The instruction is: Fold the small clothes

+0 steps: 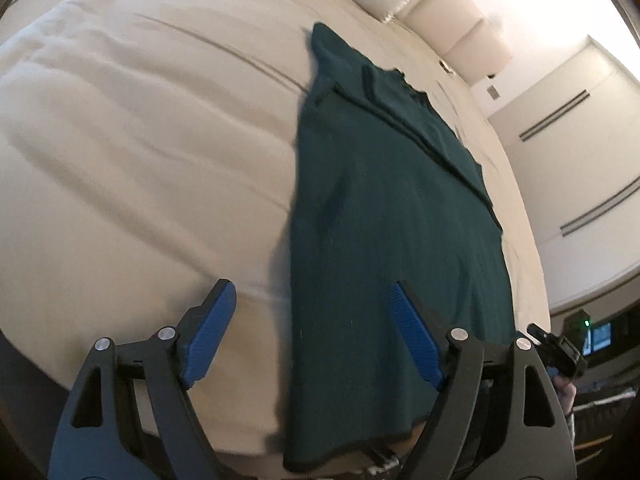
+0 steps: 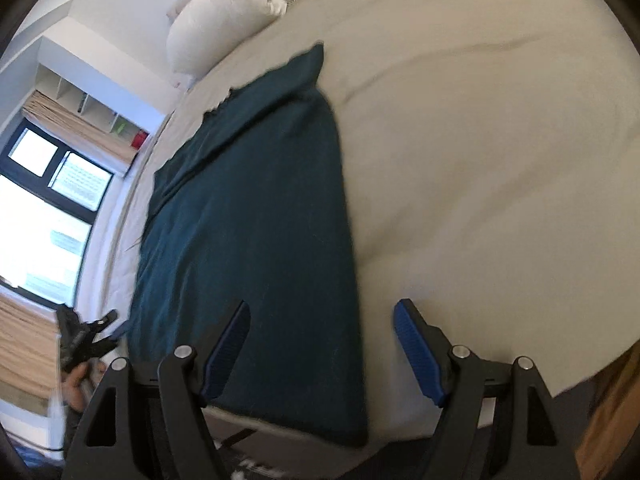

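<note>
A dark teal garment (image 1: 384, 216) lies lengthwise on the cream bed, folded into a long narrow strip with a folded-over layer along its right side. Its near hem hangs at the bed's front edge. My left gripper (image 1: 312, 300) hovers over the garment's near left edge, jaws wide apart, nothing between the blue pads (image 1: 212, 328). In the right wrist view the same garment (image 2: 256, 220) runs away from me. My right gripper (image 2: 322, 320) hangs open above its near right edge, clear of the cloth. The other gripper's tip (image 2: 100, 322) and a hand show at lower left.
The cream bedspread (image 1: 140, 140) spreads wide to the left of the garment and to its right (image 2: 480, 160). A white pillow (image 2: 224, 8) lies at the head. A window (image 2: 48, 184) and shelves stand beyond the bed's left side.
</note>
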### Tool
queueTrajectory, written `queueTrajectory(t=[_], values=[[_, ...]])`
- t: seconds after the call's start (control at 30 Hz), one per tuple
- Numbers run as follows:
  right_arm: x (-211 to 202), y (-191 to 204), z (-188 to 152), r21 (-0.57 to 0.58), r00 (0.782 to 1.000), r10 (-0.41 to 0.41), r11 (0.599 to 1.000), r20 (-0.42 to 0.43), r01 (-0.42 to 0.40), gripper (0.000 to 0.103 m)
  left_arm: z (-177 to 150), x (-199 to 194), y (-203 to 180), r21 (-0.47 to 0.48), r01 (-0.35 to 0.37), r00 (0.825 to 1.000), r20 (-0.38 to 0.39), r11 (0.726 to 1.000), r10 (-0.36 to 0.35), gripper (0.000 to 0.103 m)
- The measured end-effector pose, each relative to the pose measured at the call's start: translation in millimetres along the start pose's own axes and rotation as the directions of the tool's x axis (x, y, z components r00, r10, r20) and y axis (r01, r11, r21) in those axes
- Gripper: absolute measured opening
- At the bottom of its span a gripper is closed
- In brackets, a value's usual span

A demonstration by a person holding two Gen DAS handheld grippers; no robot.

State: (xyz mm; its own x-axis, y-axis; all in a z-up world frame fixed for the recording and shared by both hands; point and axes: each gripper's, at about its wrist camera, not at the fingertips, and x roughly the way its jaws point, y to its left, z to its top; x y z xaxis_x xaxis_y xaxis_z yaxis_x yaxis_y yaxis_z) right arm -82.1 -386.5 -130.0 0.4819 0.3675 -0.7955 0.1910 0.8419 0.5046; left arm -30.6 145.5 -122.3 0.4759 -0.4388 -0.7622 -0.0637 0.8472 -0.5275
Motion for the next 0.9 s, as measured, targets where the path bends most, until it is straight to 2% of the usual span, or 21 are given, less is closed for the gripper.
queueTrajectory(t=[0.1,0.27,0.5,0.67,0.73,0.77,0.83,0.87,0.9], values=[[6,-4,-9,0.019,0.999,0.03,0.999,-0.045,-0.03,0.075,-8,0,1,0.003,0.016,0.999,-0.032,1.0,-0.016,0.079],[7,-16,-16,0.091,0.991,0.124,0.989,-0.054,-0.119,0.068,-25,-4,0,0.057,0.059,0.992,-0.112,0.997,-0.053,0.079],[10,-19,-17,0.121,0.983,0.175,0.978,-0.054,-0.167,0.066,-40,-2,9,0.068,0.106,0.979,-0.182,0.992,-0.092,0.078],[7,-25,-20,0.147,0.975,0.216,0.967,-0.051,-0.207,0.063,-49,12,-1,0.101,0.14,0.96,-0.258,0.985,-0.11,0.078],[8,-27,-20,0.153,0.973,0.227,0.964,-0.05,-0.217,0.063,-48,16,-2,0.102,0.142,0.961,-0.253,0.985,-0.112,0.078],[7,-28,-20,0.154,0.972,0.231,0.963,-0.053,-0.22,0.062,-45,18,0,0.082,0.149,0.961,-0.246,0.985,-0.125,0.076],[8,-28,-21,0.155,0.969,0.24,0.961,-0.063,-0.228,0.061,-41,22,6,0.031,0.162,0.96,-0.235,0.986,-0.15,0.057],[8,-28,-20,0.157,0.968,0.243,0.96,-0.067,-0.231,0.061,-40,23,9,0.016,0.165,0.959,-0.235,0.986,-0.157,0.052],[8,-28,-20,0.158,0.967,0.246,0.96,-0.069,-0.233,0.061,-40,23,12,0.007,0.164,0.959,-0.236,0.986,-0.158,0.041]])
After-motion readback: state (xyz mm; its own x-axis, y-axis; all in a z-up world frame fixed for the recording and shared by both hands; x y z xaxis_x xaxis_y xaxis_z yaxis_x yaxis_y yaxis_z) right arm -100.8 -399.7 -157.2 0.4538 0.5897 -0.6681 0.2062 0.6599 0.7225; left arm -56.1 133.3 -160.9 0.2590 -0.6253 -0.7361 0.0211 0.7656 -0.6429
